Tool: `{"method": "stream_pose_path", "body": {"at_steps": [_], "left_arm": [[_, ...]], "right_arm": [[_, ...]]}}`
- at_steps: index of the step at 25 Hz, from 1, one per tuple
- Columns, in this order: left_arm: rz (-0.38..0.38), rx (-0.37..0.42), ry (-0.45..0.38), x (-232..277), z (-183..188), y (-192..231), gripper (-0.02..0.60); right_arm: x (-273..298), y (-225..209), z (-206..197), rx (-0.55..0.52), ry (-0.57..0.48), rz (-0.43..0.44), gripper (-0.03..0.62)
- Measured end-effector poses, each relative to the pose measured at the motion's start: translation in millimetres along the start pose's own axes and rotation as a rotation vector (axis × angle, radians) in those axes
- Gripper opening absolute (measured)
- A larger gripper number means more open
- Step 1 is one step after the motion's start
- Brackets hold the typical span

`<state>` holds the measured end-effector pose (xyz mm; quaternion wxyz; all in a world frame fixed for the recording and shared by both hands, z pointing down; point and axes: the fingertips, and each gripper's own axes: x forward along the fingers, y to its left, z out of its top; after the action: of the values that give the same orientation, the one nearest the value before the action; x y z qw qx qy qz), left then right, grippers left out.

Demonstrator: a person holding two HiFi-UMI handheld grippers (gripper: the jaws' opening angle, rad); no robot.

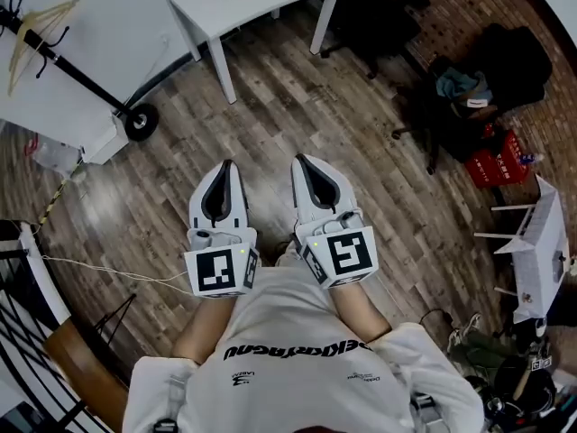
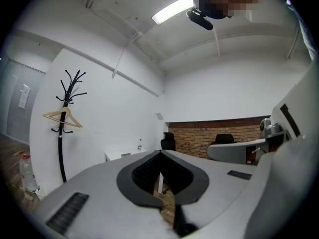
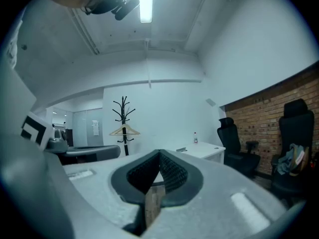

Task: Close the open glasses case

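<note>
Nearest, the person is holding both tools tight against the chest, with the marker cubes just above the white shirt (image 1: 297, 341). The left gripper (image 1: 224, 166) and the right gripper (image 1: 301, 161) are sitting side by side and pointing away. Each has its jaws pressed together at the tips with nothing between them; only a sliver of wooden floor (image 1: 361, 152) is showing through the hollow behind the tips.

The glasses case is not appearing in any view, so where it lies cannot be told. I judge that to be the main hazard: reaching out with the target unseen is inviting a blind search.

Farther off, the coat stand (image 1: 63, 61) is standing at the far left, the white desk (image 1: 261, 3) at the far middle and the dark chairs (image 1: 469, 88) at the far right. A careless swing toward any of them could be knocking the tips against furniture.
</note>
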<state>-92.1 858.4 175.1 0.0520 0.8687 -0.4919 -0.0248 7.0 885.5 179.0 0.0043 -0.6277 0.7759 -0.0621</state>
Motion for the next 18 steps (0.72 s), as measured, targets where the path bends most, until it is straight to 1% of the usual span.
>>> {"method": "stream_pose_path", "body": {"at_steps": [4,8,11,14,18], "left_arm": [[0.015,0.016,0.005,4.7,-10.9,-31.3,-0.003],[0.031,0.017,0.009,18.6,-16.7,-37.7,-0.003],[0.049,0.008,0.021,34.2,-25.5,-27.4,-0.003],[0.066,-0.004,0.033,57.2,-35.5,-8.3,-0.003],[0.062,-0.030,0.037,109.1,-42.9,24.0,-0.003]], "right_arm": [[-9.8,-23.5,-13.1,0.018,0.016,0.021,-0.003],[0.7,-35.4,-18.9,0.029,0.028,0.056,-0.003],[19.7,-46.4,-24.1,0.042,0.032,0.057,-0.003],[49.1,-55.3,-30.5,0.043,0.045,0.058,-0.002],[107.1,-66.3,-34.2,0.028,0.055,0.060,-0.003]]}}
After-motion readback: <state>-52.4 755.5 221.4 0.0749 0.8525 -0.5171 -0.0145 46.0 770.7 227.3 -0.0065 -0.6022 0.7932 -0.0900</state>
